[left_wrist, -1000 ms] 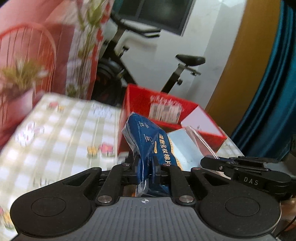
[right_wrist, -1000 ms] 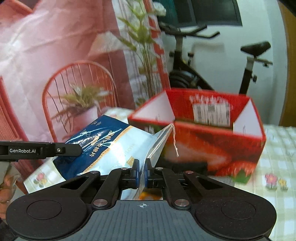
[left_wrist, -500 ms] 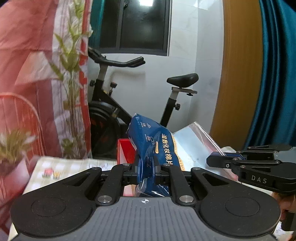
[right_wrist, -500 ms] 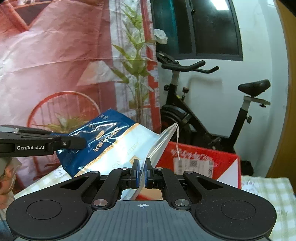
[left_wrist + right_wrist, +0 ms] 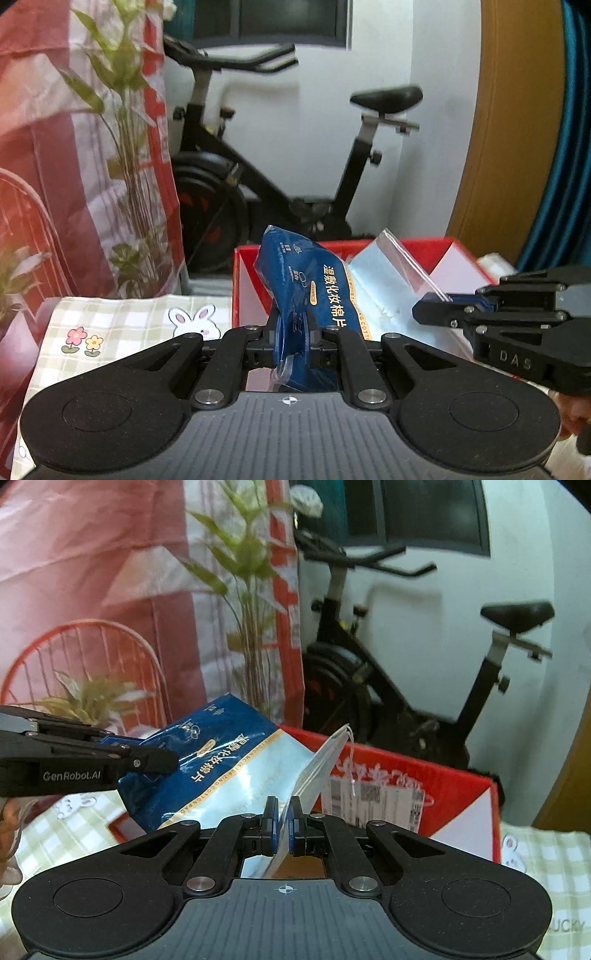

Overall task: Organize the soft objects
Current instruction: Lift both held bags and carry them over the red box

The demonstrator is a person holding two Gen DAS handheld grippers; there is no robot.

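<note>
A soft bag of cotton pads (image 5: 314,284), dark blue at one end and pale with a clear edge at the other, hangs between both grippers. My left gripper (image 5: 293,330) is shut on its crumpled blue end. My right gripper (image 5: 283,810) is shut on the thin clear edge of the bag (image 5: 229,768), where a white string dangles. Each gripper shows in the other's view: the right gripper (image 5: 424,312) at the right, the left gripper (image 5: 166,760) at the left. The open red cardboard box (image 5: 461,786) stands just behind and below the bag, its red rim (image 5: 424,243) showing past it.
A checked tablecloth (image 5: 122,325) with flower and rabbit prints covers the table. Beyond it stand an exercise bike (image 5: 258,177), a tall green plant (image 5: 243,602), a red wire chair (image 5: 85,653) against a pink backdrop, and a teal curtain (image 5: 569,147) at the right.
Both grippers have carried the bag together across the table. The red box, nearly hidden half a second ago, is back in view behind the bag. Both grips are unchanged.
</note>
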